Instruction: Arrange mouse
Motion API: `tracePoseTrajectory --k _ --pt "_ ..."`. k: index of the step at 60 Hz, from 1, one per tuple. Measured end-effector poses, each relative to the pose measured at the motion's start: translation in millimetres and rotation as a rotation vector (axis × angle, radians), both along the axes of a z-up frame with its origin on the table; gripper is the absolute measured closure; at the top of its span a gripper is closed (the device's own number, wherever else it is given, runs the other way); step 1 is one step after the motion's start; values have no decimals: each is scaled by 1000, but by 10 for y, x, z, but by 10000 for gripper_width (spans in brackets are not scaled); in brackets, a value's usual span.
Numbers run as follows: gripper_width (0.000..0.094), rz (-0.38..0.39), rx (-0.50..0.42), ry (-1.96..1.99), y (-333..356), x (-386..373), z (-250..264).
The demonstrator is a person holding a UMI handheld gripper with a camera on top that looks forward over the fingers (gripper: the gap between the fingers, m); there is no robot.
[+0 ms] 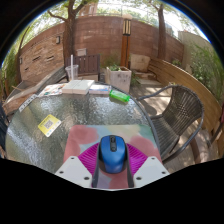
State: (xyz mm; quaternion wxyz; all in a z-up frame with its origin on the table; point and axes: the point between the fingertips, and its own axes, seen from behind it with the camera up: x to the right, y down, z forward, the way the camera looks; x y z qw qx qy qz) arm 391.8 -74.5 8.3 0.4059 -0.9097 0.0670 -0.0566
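Gripper fingers clamped on blue mouse, magenta pads pressing both flanks; mouse held over pink mat on glass table. Judged step: set mouse down on mat. Lower level, release only once it rests. Beyond: yellow card, books, box, chair.

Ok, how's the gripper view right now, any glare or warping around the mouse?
Gripper view: strong fisheye, the brick wall and chair bow outward; dappled sun and leaf shadows mottle the glass table; the blue mouse sits sharp and evenly lit between the gripper fingers, no glare on it.
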Motion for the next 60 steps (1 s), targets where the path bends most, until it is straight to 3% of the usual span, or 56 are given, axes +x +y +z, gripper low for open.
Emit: tracePoseTrajectory --k 8,13,15,19,42,60 --pt "376 13 -50 38 -182 42 -236" --pt "66 30 -41 42 -246 -2 -79" --pt "110 33 -27 34 -283 -15 3" --pt "73 23 1 10 -355 -15 258" --pt "87 37 143 -93 -1688 -416 1677" --pt "86 15 156 -111 -2574 -621 2118"
